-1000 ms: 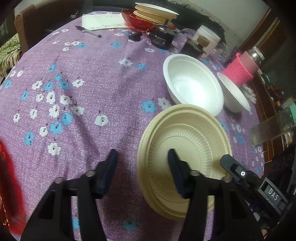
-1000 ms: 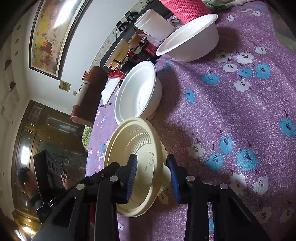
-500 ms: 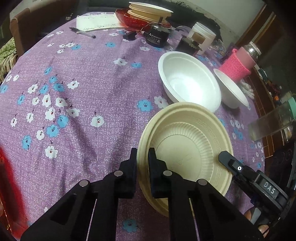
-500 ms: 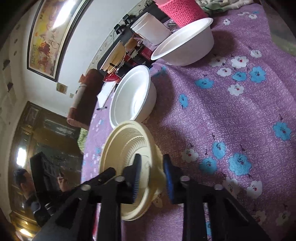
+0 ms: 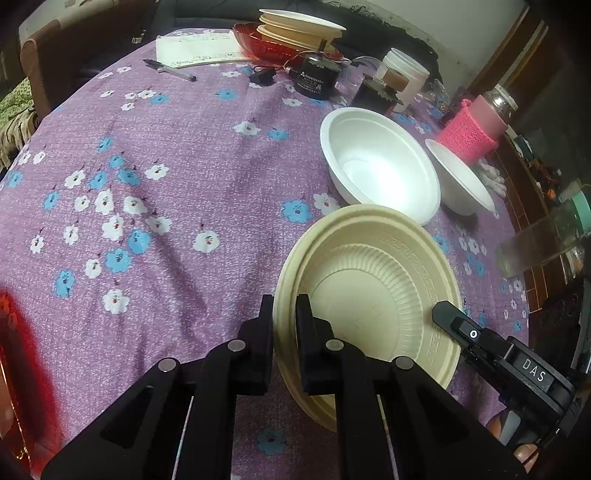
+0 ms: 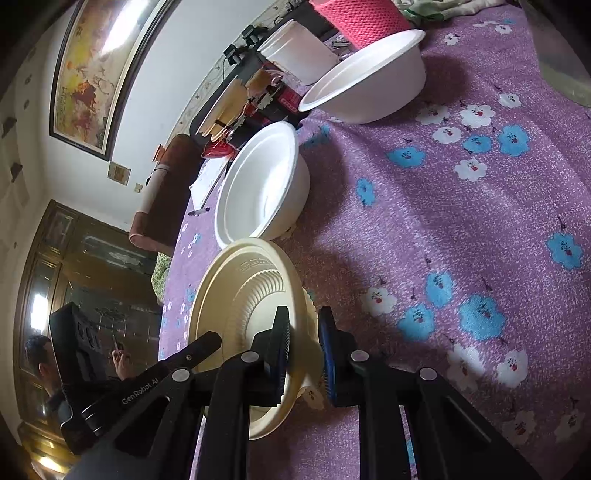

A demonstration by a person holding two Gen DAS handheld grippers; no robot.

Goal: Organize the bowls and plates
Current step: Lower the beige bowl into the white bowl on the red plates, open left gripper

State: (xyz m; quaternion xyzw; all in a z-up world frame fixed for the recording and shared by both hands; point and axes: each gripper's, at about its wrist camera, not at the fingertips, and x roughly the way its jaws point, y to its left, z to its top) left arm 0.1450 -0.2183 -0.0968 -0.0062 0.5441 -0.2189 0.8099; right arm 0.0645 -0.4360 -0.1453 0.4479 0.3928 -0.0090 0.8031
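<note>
A cream plastic bowl (image 5: pixel 373 291) is tilted just above the purple flowered tablecloth (image 5: pixel 177 192). My left gripper (image 5: pixel 285 314) is shut on its near-left rim. My right gripper (image 6: pixel 303 328) is shut on the opposite rim of the same bowl (image 6: pixel 240 291). A large white foam bowl (image 5: pixel 376 162) stands just behind it, and a smaller white foam bowl (image 5: pixel 458 181) to its right. Both show in the right wrist view, the large one (image 6: pixel 262 184) and the smaller one (image 6: pixel 369 81).
A stack of cream plates (image 5: pixel 299 27) in a red dish (image 5: pixel 266 46) sits at the far edge. Nearby are a black jar (image 5: pixel 314 77), a white tub (image 5: pixel 402 77), a pink-sleeved bottle (image 5: pixel 476 129), a pen (image 5: pixel 170 70) and paper (image 5: pixel 195 51). A red object (image 5: pixel 14 332) lies at left.
My left gripper closed from wide open onto the bowl's rim. My right gripper closed tighter on the opposite rim. The bowl now sits a little higher and more tilted.
</note>
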